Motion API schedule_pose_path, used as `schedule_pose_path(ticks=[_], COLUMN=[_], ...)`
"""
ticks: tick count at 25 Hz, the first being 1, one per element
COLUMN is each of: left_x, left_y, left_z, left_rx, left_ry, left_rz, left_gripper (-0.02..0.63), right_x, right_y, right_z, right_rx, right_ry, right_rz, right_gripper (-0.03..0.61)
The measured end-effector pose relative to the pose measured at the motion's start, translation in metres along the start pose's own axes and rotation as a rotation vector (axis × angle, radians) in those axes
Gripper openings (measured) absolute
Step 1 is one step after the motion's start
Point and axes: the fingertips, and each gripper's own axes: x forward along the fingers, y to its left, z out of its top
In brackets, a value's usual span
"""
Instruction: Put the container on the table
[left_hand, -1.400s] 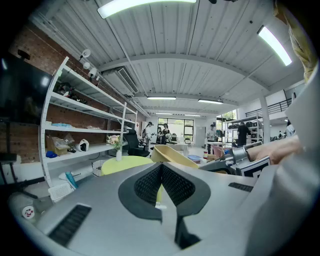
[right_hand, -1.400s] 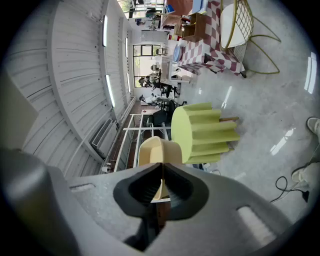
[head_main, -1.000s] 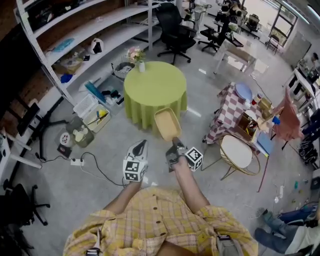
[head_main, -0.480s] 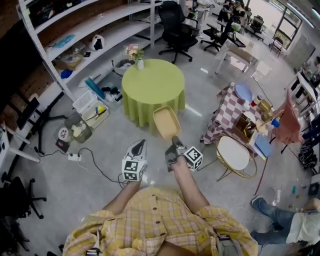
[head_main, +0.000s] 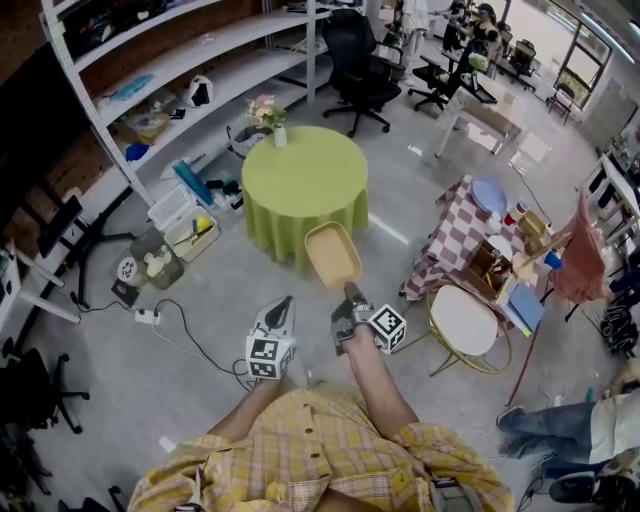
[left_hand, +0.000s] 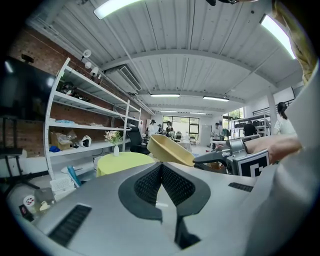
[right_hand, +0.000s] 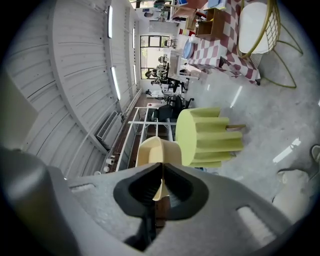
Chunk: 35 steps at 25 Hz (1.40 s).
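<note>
Container (head_main: 333, 255) hangs in the air, its near rim pinched in my right gripper (head_main: 350, 292), out over the floor and short of the green tabletop (head_main: 305, 178). Over the last second I have edged only slightly nearer. In the head view the container's far end overlaps the cloth's skirt, not the top. My left gripper (head_main: 284, 303) is clenched on nothing, beside the right. I judge the carry unfinished: more approach, then a set-down clear of the vase (head_main: 280, 133).
</note>
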Motion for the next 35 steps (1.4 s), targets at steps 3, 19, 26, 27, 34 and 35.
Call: schedule_pose_path(ticks=[3,19,26,27,34,35], left_x=[0.011,0.111,0.159,0.166,0.22,0.227], left_y=[-0.005,0.021,0.046,0.052,0.095,0.1], left_z=[-0.003,0.001,0.011,0.014,0.043,0.048], left_rx=[0.023,0.037,0.056,0.058,0.046,0.048], left_ry=[-0.004,0.026,0.016,0.016,0.015,0.014], left_rz=[-0.005,-0.027,-0.027,-0.025,-0.009,-0.011], left_gripper=[0.006,0.008,0.006,0.006,0.008,0.006], right_x=[0.007,0.095,0.151,0.16,0.223,0.232], right_y=[0.0,-0.014,-0.015,-0.015,-0.004,0.0], right_z=[0.005,0.045,0.061,0.062,0.078,0.08], right_rx=[-0.003,-0.007,-0.007,-0.005,0.002,0.005], right_ry=[0.009,0.048,0.059,0.061,0.076,0.074], right_rz=[0.001,-0.031,-0.038,-0.041,-0.072,-0.074], right_gripper=[0.017,0.017,0.017,0.017,0.017,0.017])
